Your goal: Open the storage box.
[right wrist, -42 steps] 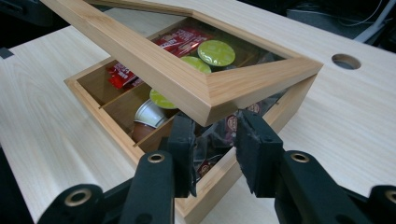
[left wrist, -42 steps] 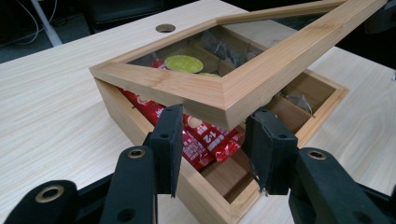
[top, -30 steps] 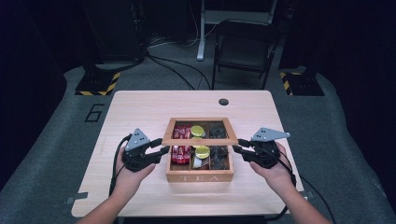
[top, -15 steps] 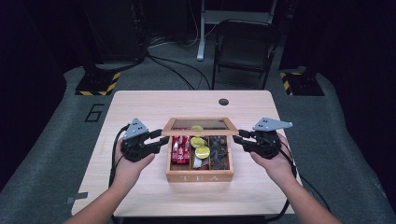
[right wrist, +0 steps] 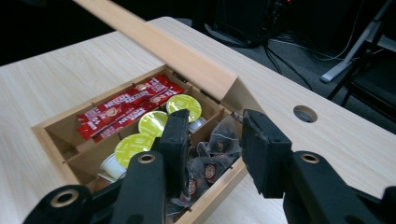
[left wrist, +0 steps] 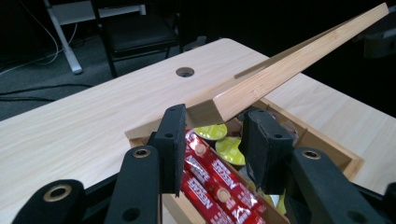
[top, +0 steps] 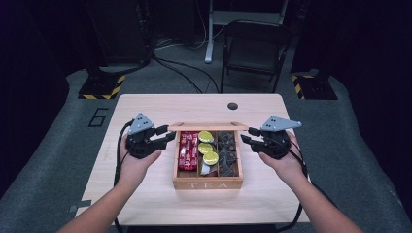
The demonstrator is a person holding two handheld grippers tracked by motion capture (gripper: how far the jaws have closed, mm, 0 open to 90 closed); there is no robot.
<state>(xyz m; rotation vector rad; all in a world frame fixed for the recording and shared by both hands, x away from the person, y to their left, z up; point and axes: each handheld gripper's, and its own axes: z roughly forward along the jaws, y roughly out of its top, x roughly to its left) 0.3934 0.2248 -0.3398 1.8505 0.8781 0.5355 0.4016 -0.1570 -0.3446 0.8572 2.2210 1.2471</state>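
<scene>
**Both claws at the raised lid of the tea box**

I have the left gripper point(top: 165, 137) at the left end of the wooden box point(top: 208, 183), and the right gripper point(top: 247, 135) at its right end, each held in one of my hands on the light wooden table point(top: 145, 107). The lid point(left wrist: 299, 60) stands lifted and tilted, hinged along the far edge of the box.

In the left gripper view the near corner of the lid sits between my two black jaws, which are spread apart; I cannot tell whether either pad touches the wood, so I read this claw as released. Just below and beyond its jaws lie the red sachets point(left wrist: 219, 186) and the yellow-lidded capsules point(left wrist: 229, 148).

In the right gripper view the jaws are also spread with nothing between them, so that claw is released too. The lid's end point(right wrist: 187, 60) rises just ahead of and above its tips. Under the jaws lie dark tea bags point(right wrist: 210, 168); to their left, the capsules point(right wrist: 154, 123), then the red sachets point(right wrist: 126, 107) farther off.

Beyond both claws, a round hole point(top: 232, 106) shows in the table.
</scene>
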